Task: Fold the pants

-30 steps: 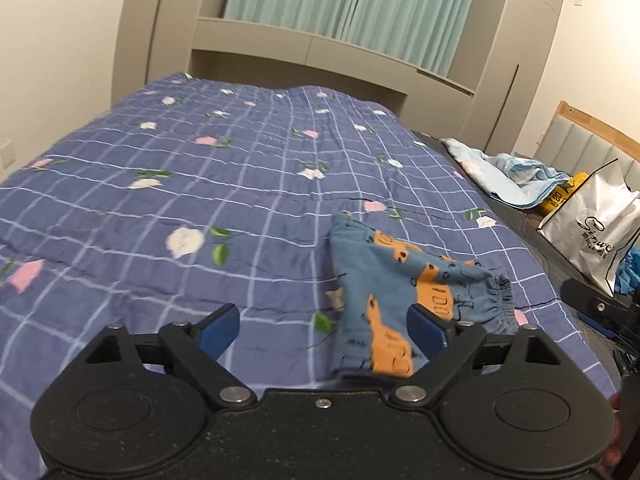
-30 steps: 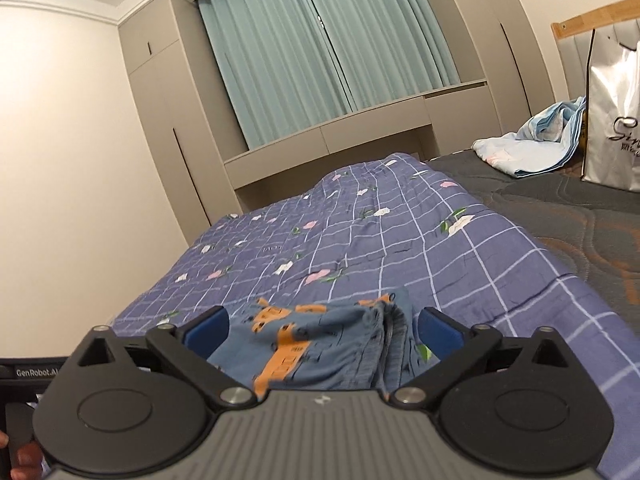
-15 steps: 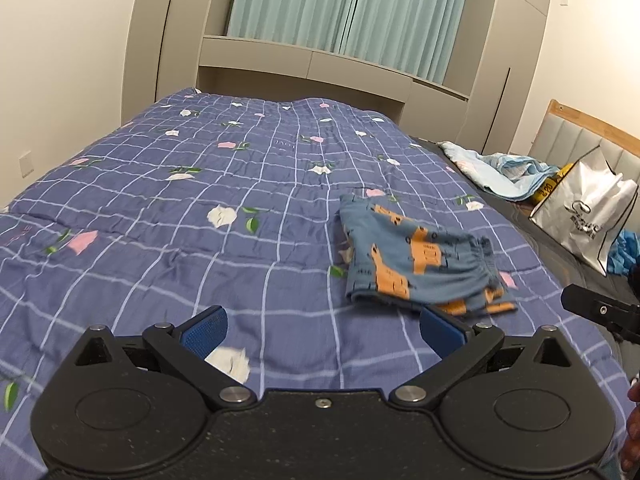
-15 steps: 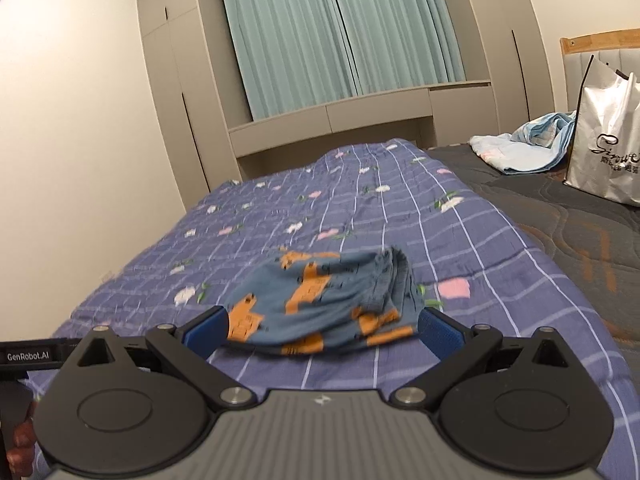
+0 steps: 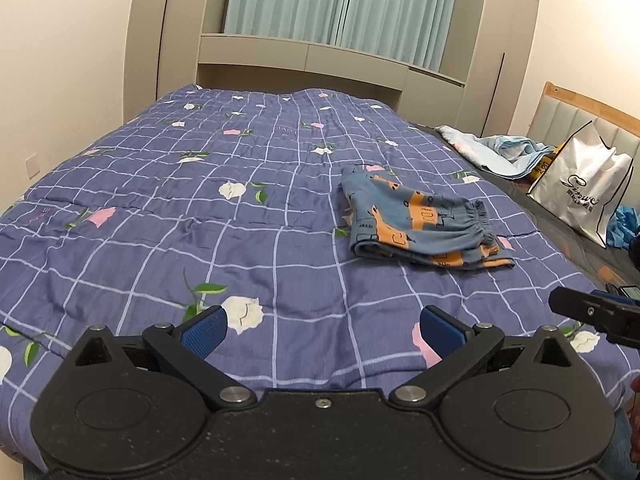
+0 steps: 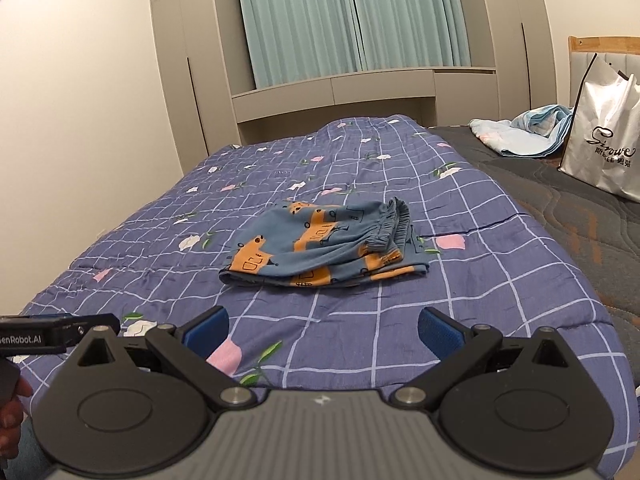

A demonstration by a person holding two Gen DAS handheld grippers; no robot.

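Folded pants (image 5: 424, 224), blue with orange print, lie flat on the purple checked quilt (image 5: 240, 240) of the bed, toward its right side near the quilt's right edge, waistband end facing right. Nothing touches them. Left tongs (image 5: 322, 330) spread wide, nothing between the blue pads, only quilt below; jaws have just been opening, empty. They sit near the bed's near edge, well short of the pants. Right tongs (image 6: 323, 326) also spread wide and empty, near the same edge, pants ahead of them and apart. Each tool's tip shows at the side of the other's view. White shopping bag (image 6: 604, 140) and light blue crumpled cloth (image 6: 524, 132) on the dark mattress at the far right. Teal curtains (image 6: 352, 16) behind.
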